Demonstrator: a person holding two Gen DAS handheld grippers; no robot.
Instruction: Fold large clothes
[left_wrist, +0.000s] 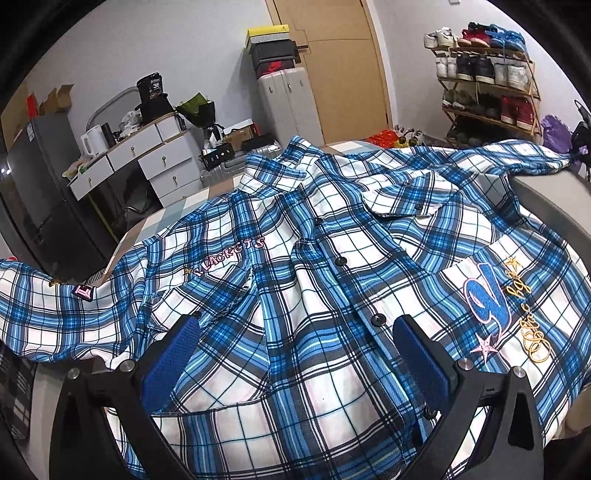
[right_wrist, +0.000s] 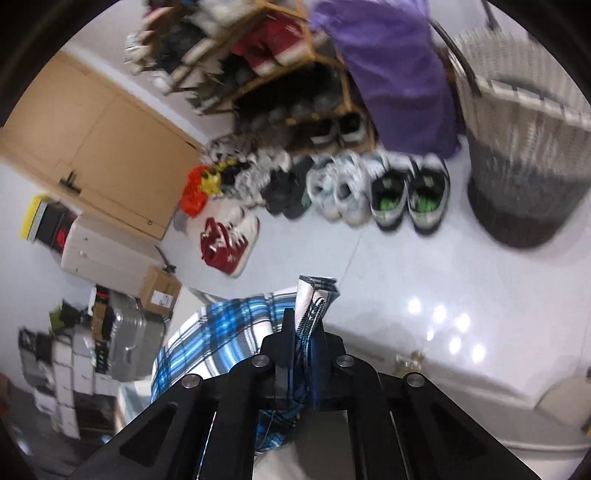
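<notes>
Currently my right tongs (right_wrist: 308, 325) pinch the shirt (left_wrist: 314, 266) cuff; left tongs (left_wrist: 295, 347) gape over its hem. Soft, light, floppy flannel: I would grip seams and edges.

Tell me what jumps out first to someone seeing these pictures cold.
The blue-and-white plaid shirt spread buttoned-side up across the table fills the left wrist view, with the open left gripper just above its lower part. In the right wrist view, the right gripper is shut on a bunched end of that shirt, above a floor lined with sneakers.
</notes>
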